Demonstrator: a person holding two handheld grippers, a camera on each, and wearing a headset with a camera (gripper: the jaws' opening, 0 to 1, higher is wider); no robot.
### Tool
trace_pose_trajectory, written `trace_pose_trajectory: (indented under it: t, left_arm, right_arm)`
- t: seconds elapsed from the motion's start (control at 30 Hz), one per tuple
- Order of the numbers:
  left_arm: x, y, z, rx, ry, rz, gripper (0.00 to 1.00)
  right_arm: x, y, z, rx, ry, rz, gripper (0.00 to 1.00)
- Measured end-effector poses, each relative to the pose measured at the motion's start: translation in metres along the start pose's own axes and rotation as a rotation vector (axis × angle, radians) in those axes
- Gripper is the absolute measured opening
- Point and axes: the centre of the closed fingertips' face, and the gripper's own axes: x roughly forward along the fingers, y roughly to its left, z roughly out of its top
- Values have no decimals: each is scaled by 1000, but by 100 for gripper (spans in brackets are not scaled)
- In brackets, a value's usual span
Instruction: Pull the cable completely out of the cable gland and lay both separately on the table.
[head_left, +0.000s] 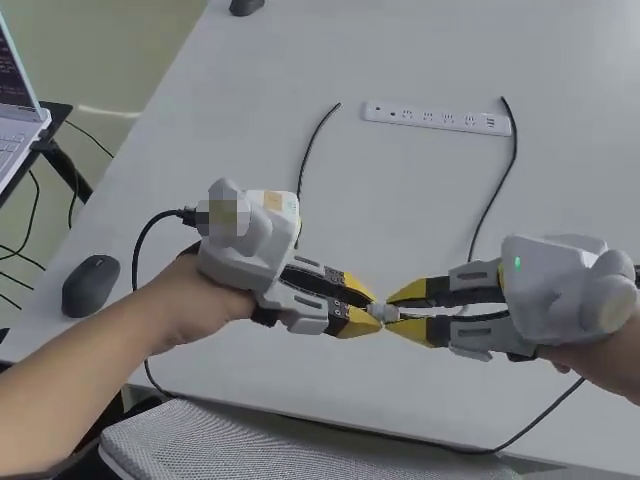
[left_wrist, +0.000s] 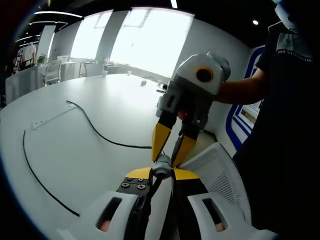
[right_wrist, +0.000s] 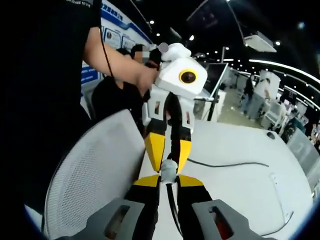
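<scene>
A small grey cable gland (head_left: 380, 313) hangs in the air over the table's near edge, between the yellow tips of both grippers, which meet nose to nose. My left gripper (head_left: 364, 312) comes in from the left and is shut on the gland (left_wrist: 161, 167). My right gripper (head_left: 402, 314) comes in from the right. A thin black cable (right_wrist: 173, 202) runs out of the gland (right_wrist: 169, 172) and back between the right gripper's jaws, which are shut on it. The same cable (left_wrist: 176, 145) shows in the left gripper view, between the right gripper's yellow jaws.
The white table (head_left: 420, 60) carries a white power strip (head_left: 437, 118) at the back and two loose black cables (head_left: 310, 150) (head_left: 495, 200). A dark mouse (head_left: 90, 283) lies at the left edge. A mesh chair (head_left: 200, 440) is below the grippers, and a laptop (head_left: 15, 110) is at far left.
</scene>
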Motion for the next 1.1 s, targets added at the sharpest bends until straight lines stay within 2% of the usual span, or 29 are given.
trace_pose_trajectory:
  t: [0.13,0.33,0.47,0.5,0.53,0.57,0.6,0.63,0.7,0.77,0.8,0.83,0.9,0.93,1.0,1.03,1.1]
  left_arm:
    - [0,-2,0,-7,2,2,15]
    - [1,-3,-1,-7,5,5,15]
    - [0,-3,1,8,-3,9,15]
    - [0,-2,1,13,-4,11,15]
    - [0,-3,1,18,-3,11,15]
    - [0,-3,1,22,-1,11,15]
    - [1,-4,1,25,1,11,15]
    - [1,-5,0,30,1,12,15]
    - [0,-6,0,42,1,13,15]
    - [0,-7,0,57,-1,12,15]
    - [0,-8,1,71,-5,12,15]
    - [0,-10,2,81,-11,10,15]
    - [0,-10,2,91,-9,9,15]
    - [-1,-11,1,111,-5,10,15]
    - [-1,-11,1,121,-5,8,15]
    - [-1,-11,1,121,-5,8,15]
    - [-2,-11,2,136,-10,11,15]
  right_arm:
    - [0,1,-1,-34,4,-21,7]
    - [1,0,-2,-3,10,-30,8]
    - [-2,-3,-2,94,-21,-34,8]
    - [-3,-5,-5,158,-12,-36,9]
    - [-4,-6,-3,183,-26,-36,10]
    - [-5,-3,0,211,-60,-10,12]
    - [-7,-5,1,237,-75,-15,13]
    - [-10,-8,1,299,-88,-17,13]
    - [-13,-6,3,403,-124,25,16]
    - [-15,-8,2,467,-135,46,16]
    - [-17,-7,2,558,-145,79,15]
    - [-17,-8,3,596,-155,91,14]
    - [-19,-13,7,632,-201,98,15]
    - [-20,-10,9,682,-214,137,17]
    - [-19,-7,8,722,-215,175,20]
    - [-19,-9,7,712,-213,170,19]
    - [-17,-3,8,747,-212,213,20]
